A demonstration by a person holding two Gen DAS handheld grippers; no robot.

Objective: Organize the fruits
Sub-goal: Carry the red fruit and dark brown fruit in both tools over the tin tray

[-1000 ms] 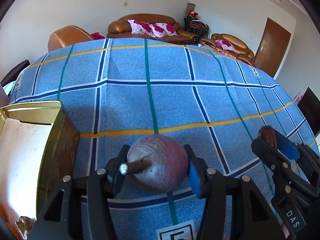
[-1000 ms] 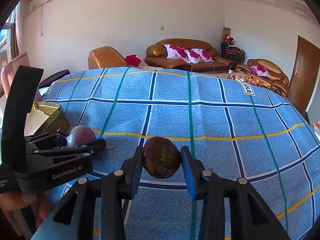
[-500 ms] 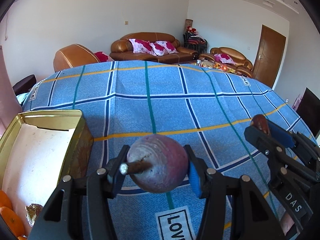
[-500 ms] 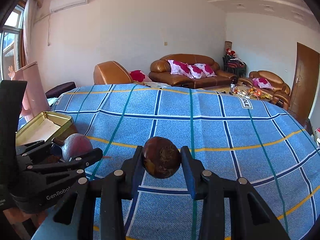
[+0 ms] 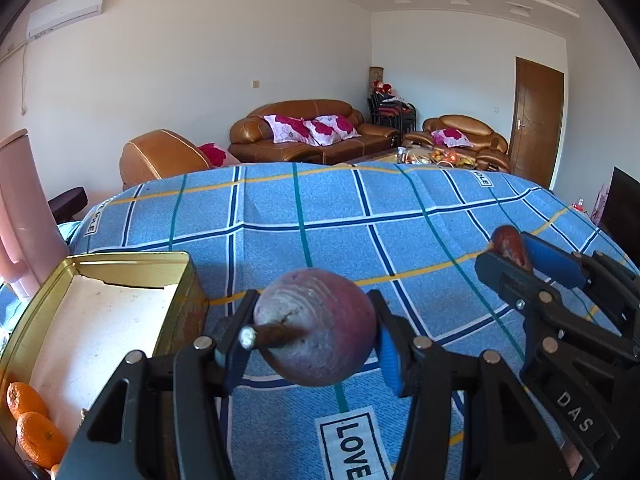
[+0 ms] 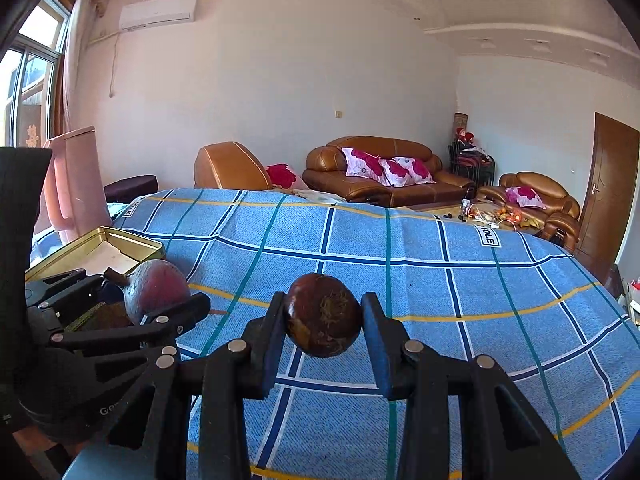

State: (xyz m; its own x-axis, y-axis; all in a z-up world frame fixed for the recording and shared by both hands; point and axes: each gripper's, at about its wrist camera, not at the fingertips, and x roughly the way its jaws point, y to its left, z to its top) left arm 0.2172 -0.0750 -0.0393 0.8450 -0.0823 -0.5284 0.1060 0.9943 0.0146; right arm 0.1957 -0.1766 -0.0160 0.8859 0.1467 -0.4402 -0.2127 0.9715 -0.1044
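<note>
- My left tool (image 5: 312, 344) is clenched on a purple-red fruit with a stubby brown stem (image 5: 320, 326); the stem points back toward the camera and both blue-padded fingers press its sides.
- My right tool (image 6: 323, 330) grips a smaller, dark brown round fruit (image 6: 323, 315), pinched between its two fingers with a rough tuft facing the lens.
- Both fruits are held up off the blue checked cloth (image 5: 340, 208) that covers the desk.
- From the left wrist view, the right tool shows at the right edge, with its brown fruit seen end-on between the pads.
- A gold tin box (image 5: 56, 292) sits open on the cloth just left of my left tool, lined with white paper.
- Two oranges (image 5: 34, 424) lie in the near corner of that tin, touching each other.
- From the right wrist view, the left tool and its purple fruit are beside the tin's near corner.
- Brown leather sofas (image 6: 384, 170) with pink floral cushions stand beyond the desk.
</note>
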